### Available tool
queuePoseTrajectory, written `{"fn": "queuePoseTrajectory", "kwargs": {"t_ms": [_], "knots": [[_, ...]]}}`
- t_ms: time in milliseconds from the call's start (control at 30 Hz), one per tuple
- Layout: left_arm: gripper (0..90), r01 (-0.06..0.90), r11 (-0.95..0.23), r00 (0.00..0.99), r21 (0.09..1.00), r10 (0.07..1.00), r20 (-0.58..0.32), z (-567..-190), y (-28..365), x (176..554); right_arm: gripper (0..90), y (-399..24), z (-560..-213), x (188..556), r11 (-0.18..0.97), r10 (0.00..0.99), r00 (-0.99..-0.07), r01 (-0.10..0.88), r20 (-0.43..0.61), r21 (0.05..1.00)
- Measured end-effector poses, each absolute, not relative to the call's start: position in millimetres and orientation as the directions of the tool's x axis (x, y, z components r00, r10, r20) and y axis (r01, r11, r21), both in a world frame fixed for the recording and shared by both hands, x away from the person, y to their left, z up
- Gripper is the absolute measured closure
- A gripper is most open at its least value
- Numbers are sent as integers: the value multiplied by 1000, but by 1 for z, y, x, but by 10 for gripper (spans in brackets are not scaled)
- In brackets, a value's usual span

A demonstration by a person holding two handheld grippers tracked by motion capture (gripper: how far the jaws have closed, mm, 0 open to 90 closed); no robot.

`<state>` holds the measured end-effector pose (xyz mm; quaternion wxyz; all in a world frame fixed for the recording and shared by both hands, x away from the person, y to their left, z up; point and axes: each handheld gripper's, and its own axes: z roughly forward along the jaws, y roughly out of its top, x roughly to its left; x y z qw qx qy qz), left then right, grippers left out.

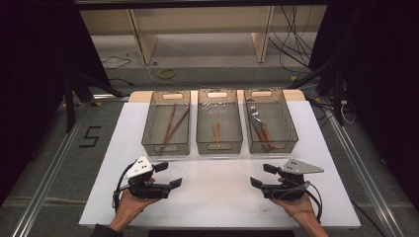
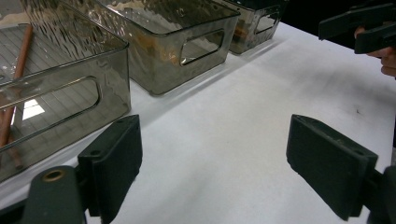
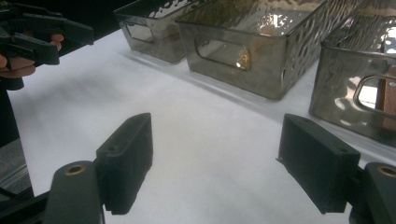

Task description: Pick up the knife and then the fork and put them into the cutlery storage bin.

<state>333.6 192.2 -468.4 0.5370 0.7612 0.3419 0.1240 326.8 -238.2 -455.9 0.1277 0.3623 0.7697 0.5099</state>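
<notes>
We are holding the left gripper at seven o'clock and the right gripper at five o'clock over the white worktop, jaws spread wide and gripping nothing. Toward twelve o'clock, three smoky plastic bins are sitting in a row: the left bin carrying chopsticks, the middle bin a small wooden piece, the right bin wooden-handled cutlery.

Grey floor — black curtains, cables beyond.
</notes>
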Motion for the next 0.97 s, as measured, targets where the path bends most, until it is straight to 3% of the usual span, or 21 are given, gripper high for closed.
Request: {"fn": "queuePoseTrajectory", "kwargs": {"t_ms": [967], "knots": [[179, 389, -188, 733, 902, 655, -180, -469, 192, 335, 266, -242, -456, 328, 204, 699, -694, 425, 173, 882]]}}
